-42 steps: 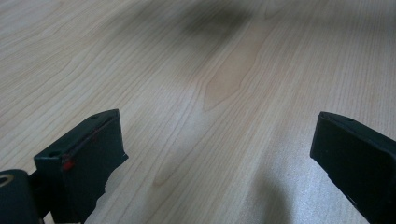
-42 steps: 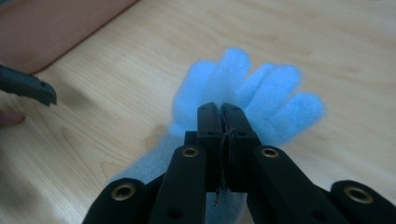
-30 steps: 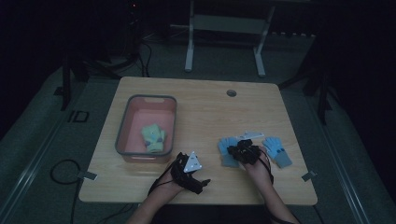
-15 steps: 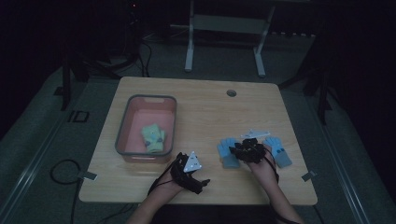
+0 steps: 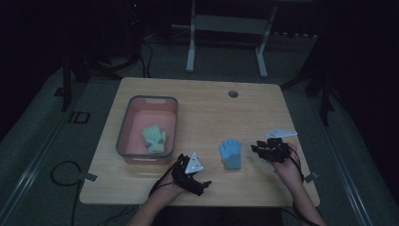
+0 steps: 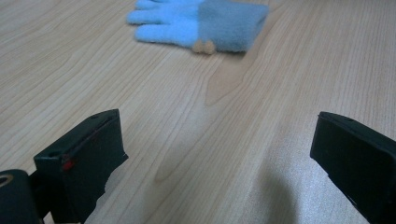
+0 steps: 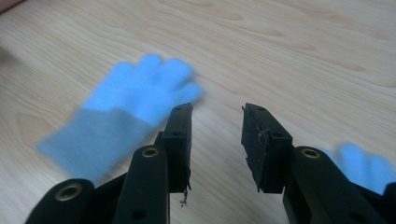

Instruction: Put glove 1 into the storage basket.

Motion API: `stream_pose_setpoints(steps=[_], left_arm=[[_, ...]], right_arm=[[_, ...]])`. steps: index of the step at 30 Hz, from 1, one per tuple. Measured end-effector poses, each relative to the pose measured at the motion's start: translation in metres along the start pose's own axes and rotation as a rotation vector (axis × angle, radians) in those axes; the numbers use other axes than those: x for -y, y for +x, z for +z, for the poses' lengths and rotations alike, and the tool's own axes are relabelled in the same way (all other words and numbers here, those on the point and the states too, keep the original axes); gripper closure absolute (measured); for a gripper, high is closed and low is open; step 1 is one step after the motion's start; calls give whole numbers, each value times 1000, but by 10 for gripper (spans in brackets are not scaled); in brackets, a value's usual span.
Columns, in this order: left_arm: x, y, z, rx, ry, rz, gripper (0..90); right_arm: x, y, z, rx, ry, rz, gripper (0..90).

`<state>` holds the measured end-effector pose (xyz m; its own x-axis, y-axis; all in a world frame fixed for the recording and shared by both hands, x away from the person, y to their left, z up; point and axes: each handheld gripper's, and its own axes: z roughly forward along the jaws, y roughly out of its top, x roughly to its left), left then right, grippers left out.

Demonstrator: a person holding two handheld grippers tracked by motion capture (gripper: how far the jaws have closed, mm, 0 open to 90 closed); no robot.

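Glove [image 5: 231, 153]: light blue fingers, grey-blue cuff. Second glove [image 7: 362, 171]: light blue. Bin [image 5: 126, 130]: pink interior, grey rim; contains pale green glove [image 5: 155, 139]. Table [image 5: 207, 113]: light wood grain. Both grippers [image 5: 190, 175] [image 5: 272, 149]: black.

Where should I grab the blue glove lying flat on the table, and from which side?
Grip the grey cuff of the blue glove, coming straight down from above. It lies flat on the table, fingers pointing away from the person, so the cuff is the nearest edge and probably the thickest. The left tool, jaws wide open, already faces it; the right tool is also open.
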<state>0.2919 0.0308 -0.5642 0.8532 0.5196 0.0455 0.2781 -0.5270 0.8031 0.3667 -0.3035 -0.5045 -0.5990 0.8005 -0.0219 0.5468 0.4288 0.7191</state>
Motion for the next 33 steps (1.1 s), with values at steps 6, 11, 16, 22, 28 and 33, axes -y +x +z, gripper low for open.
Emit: stream_pose_setpoints(steps=[6,11,16,22,28,33], left_arm=[[0,0,0,5,5,3,31],[0,0,0,2,7,10,31],[1,1,0,5,-1,4,31],[1,1,0,12,0,12,31],[2,2,-1,15,-7,0,31],[2,1,-1,15,-4,3,31]], right_arm=[[13,-30,-14,21,6,11,634],[27,-59,-22,22,14,47,642],[38,-80,-21,24,43,35,649],[52,-94,-12,13,92,27,650],[58,-98,-7,-12,104,42,685],[56,-90,-5,53,111,58,846]])
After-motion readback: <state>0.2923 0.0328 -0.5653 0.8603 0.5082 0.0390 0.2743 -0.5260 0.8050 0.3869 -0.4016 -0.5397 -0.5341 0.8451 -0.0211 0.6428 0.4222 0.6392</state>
